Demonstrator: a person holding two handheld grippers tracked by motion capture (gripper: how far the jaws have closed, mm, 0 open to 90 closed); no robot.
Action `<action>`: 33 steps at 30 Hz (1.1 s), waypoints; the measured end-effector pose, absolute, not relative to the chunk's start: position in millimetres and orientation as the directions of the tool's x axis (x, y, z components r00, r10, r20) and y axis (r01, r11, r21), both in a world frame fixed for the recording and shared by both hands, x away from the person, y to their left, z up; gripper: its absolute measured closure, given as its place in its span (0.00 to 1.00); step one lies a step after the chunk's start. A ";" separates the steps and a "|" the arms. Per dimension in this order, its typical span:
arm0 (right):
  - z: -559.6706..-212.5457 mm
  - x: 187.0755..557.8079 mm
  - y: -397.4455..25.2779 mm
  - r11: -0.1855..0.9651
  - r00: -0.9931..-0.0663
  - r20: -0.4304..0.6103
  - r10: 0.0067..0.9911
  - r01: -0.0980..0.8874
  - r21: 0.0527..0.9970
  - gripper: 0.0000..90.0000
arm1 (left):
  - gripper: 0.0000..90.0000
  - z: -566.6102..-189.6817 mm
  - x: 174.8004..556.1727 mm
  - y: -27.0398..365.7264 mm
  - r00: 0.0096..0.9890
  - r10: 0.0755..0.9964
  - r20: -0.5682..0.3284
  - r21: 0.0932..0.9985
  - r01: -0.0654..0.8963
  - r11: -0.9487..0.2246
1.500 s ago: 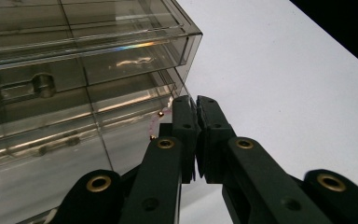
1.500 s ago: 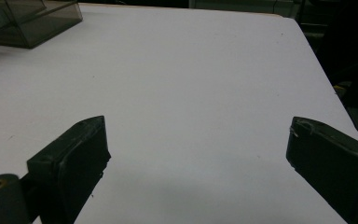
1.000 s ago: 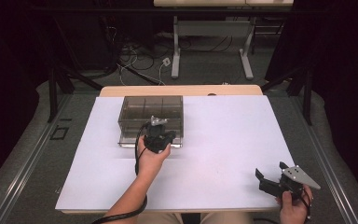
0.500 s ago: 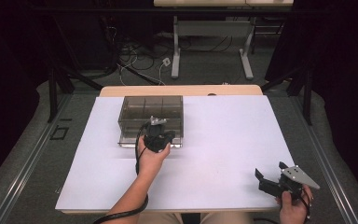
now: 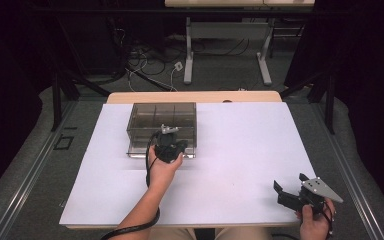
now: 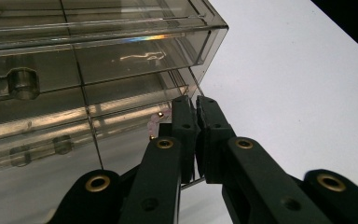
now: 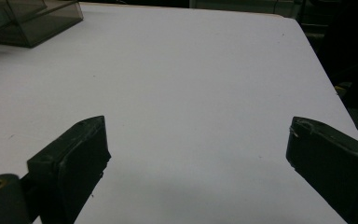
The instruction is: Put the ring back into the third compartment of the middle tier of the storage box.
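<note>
Left gripper (image 6: 196,105) has its jaws pressed together on the thin front edge of the smoky transparent plastic compartment box (image 5: 161,120), which sits on the white table sheet (image 5: 240,145). Right gripper (image 5: 286,192), well apart from the box toward the near right corner, stands wide open and holds nothing.

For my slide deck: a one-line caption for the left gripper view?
Left gripper, jaws shut, at the front corner of the clear box on the white table.
</note>
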State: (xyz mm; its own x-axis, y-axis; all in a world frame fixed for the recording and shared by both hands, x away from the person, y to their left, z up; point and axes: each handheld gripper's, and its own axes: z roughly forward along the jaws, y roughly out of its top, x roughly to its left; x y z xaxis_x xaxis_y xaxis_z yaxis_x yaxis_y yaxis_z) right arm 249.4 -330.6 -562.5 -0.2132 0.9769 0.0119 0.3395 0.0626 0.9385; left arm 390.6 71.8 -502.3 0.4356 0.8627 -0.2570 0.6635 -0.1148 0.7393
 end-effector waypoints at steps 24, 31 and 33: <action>-560.5 247.4 -332.6 0.080 -0.227 0.007 0.974 0.371 0.925 0.06 | 0.71 -498.0 379.5 88.3 0.442 0.852 -0.280 0.755 0.650 -0.089; -562.5 249.4 -330.7 0.062 -0.211 0.012 0.977 0.341 0.938 0.06 | 0.59 -494.0 371.9 94.9 0.460 0.851 -0.255 0.780 0.618 -0.100; -562.4 249.5 -330.6 0.064 -0.213 0.010 0.977 0.340 0.938 0.06 | 0.55 -493.0 370.1 95.8 0.469 0.847 -0.251 0.786 0.610 -0.105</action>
State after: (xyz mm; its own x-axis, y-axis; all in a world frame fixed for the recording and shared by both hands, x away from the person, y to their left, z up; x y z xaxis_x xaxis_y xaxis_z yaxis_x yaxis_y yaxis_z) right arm 249.5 -330.6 -562.4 -0.2125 0.9771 0.0103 0.3404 0.0642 0.9381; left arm 370.1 95.8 -493.0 0.4687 0.8469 -0.2511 0.6098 -0.1046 0.7857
